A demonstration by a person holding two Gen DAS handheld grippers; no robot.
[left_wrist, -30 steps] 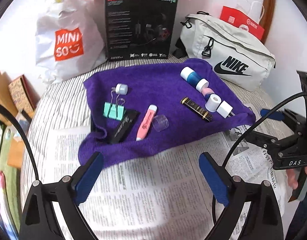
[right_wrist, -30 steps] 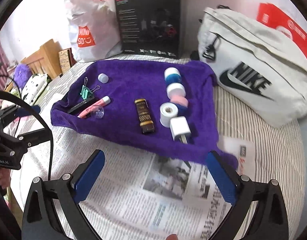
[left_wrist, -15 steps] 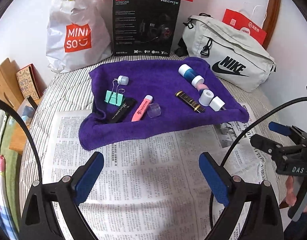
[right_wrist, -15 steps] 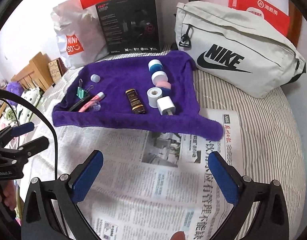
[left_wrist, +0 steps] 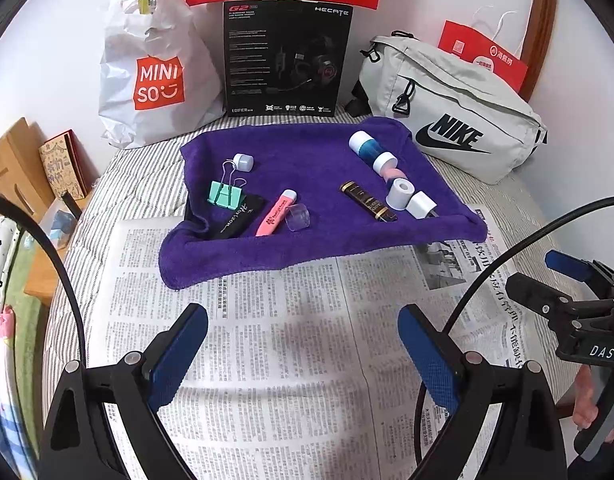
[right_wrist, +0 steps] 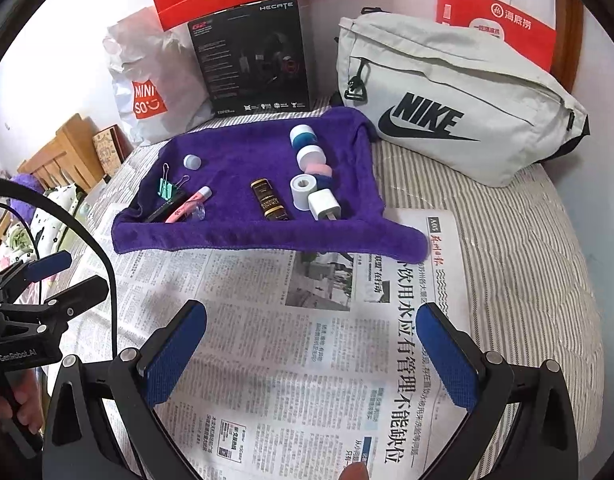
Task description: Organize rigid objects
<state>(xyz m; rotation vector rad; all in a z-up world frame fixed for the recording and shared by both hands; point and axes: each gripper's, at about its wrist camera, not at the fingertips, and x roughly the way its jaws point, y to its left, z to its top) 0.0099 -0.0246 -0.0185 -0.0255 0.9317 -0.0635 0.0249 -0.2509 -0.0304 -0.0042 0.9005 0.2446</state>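
Observation:
A purple towel (left_wrist: 307,160) (right_wrist: 247,156) lies on the bed with small rigid items on it: a green binder clip (left_wrist: 225,194), a black pouch (left_wrist: 239,218), a pink highlighter (left_wrist: 277,212) with its clear cap (left_wrist: 298,217) beside it, a dark tube (left_wrist: 369,201) (right_wrist: 270,200), a white charger (left_wrist: 421,205) (right_wrist: 325,207), a tape roll (left_wrist: 401,194), blue and pink capped bottles (left_wrist: 367,147) (right_wrist: 305,138), and a small white cap (left_wrist: 243,162). My left gripper (left_wrist: 303,344) and right gripper (right_wrist: 311,344) hang open over the newspaper (left_wrist: 287,340), short of the towel, both empty.
Behind the towel stand a white shopping bag (left_wrist: 155,76), a black headset box (left_wrist: 285,56), a grey Nike bag (left_wrist: 451,116) (right_wrist: 451,96) and red paper bags (right_wrist: 499,20). The bed edge drops off at left, beside wooden furniture (left_wrist: 11,160).
Both grippers have pulled back and up from the towel, so the towel and its items look smaller and farther. Nothing on the towel has moved; both grippers stay open.

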